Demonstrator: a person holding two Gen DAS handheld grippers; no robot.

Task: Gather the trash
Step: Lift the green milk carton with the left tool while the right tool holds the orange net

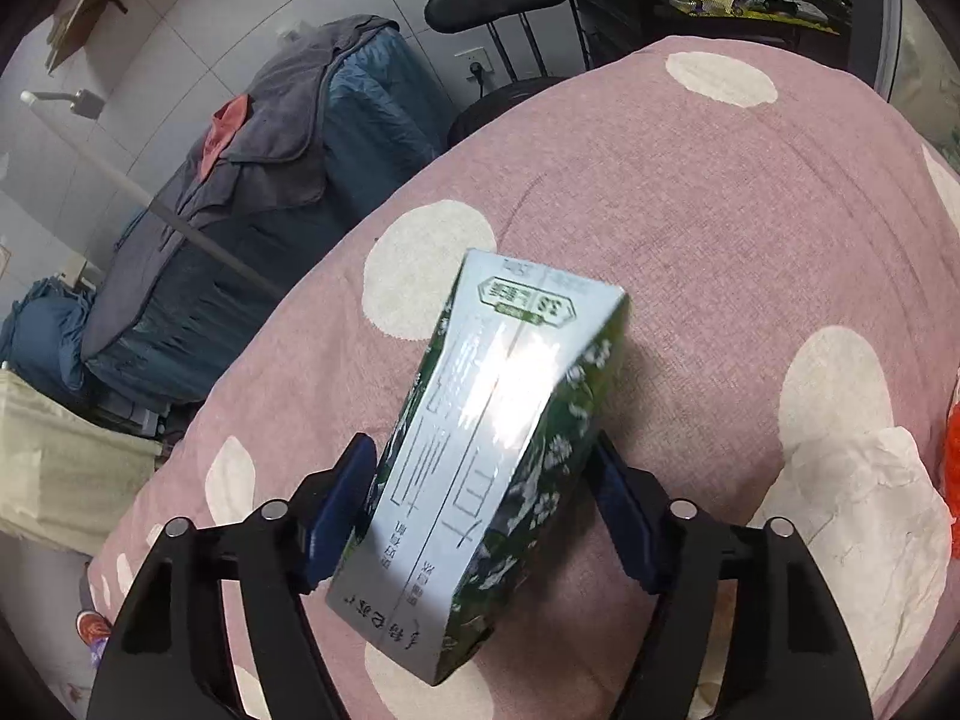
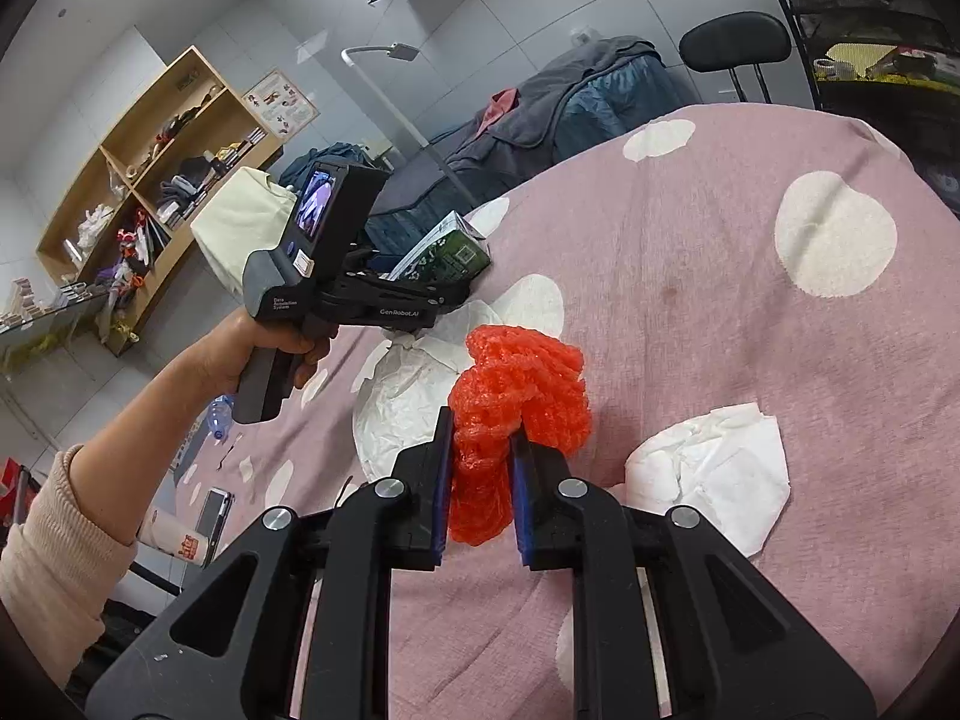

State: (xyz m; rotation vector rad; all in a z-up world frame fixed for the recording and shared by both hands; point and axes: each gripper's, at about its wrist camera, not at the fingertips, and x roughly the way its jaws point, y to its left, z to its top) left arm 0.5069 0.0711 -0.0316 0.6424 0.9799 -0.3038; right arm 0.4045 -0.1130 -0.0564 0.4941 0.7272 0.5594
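Pink cloth with large white spots point(image 1: 720, 192) covers the counter. The left gripper point(image 1: 480, 516) points steeply down over it with a green-and-white drink carton point(image 1: 498, 438) standing tilted between its blue pads point(image 1: 336, 516). The pad on the left of that view lies against the carton's side; the pad on the other side sits just beside the carton's flowered face, and I cannot tell whether it presses there, so the hold is uncertain. The jaws stand fairly wide, about the carton's width. From the right wrist view the same carton point(image 2: 447, 249) pokes out past the front of the left gripper point(image 2: 420, 294), whose handle sits in a person's left hand point(image 2: 264, 348), cream sleeve point(image 2: 54, 552) at the forearm. The right gripper point(image 2: 480, 480) has its jaws together on an orange foam net point(image 2: 516, 396), bunched up; the lower part of the net is squeezed between the blue pads point(image 2: 441, 480) and the bulk of it billows out above them. Crumpled white paper point(image 2: 408, 396) lies on the cloth just behind the net, toward the left gripper, and a second piece of white paper point(image 2: 714, 474) lies flat on the other side of the right gripper, near it. In the left wrist view the crumpled paper point(image 1: 864, 516) shows beside the carton, with a sliver of the orange net point(image 1: 951, 456) at the frame edge. Beyond the counter: a black chair point(image 2: 738, 48), a heap of grey and blue cloth point(image 2: 576, 102), a wooden shelf unit point(image 2: 156, 180) with clutter.
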